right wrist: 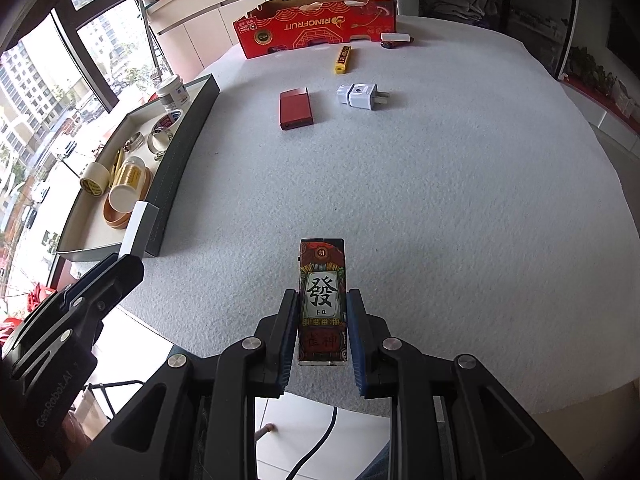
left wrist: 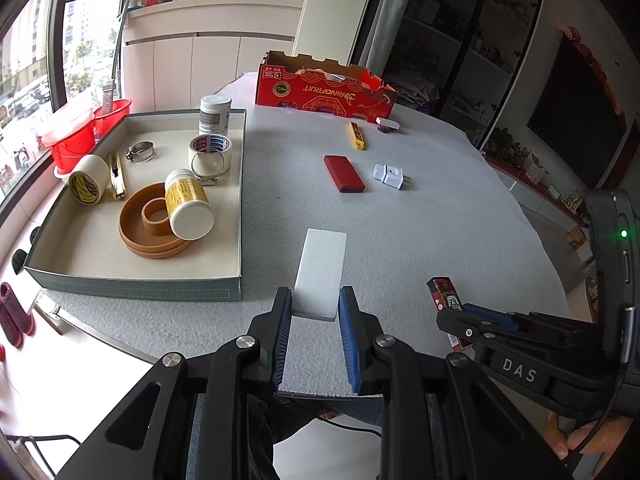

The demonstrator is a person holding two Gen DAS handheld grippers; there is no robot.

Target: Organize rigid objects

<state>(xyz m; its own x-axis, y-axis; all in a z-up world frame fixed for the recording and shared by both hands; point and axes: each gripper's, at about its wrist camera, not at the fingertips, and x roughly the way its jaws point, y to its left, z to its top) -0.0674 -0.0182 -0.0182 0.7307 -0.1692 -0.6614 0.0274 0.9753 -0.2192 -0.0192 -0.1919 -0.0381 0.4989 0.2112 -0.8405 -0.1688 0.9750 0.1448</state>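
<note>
My left gripper [left wrist: 316,304] is shut on a flat white rectangular block [left wrist: 322,272], held just above the grey mat beside the tray; the block also shows in the right wrist view [right wrist: 136,226]. My right gripper [right wrist: 322,300] is shut on a printed lighter-like box [right wrist: 322,300] with a large Chinese character, above the mat's near edge; it also shows in the left wrist view [left wrist: 446,300]. On the mat lie a red case [right wrist: 296,108], a white plug adapter [right wrist: 360,96], a yellow box [right wrist: 343,59] and a white stick [right wrist: 396,37].
A grey-green tray [left wrist: 132,288] at the left holds tape rolls, two jars, hose clamps and a brown ring dish. A red cardboard box [left wrist: 324,90] stands at the table's far edge. Red buckets [left wrist: 76,140] stand beyond the tray by the window.
</note>
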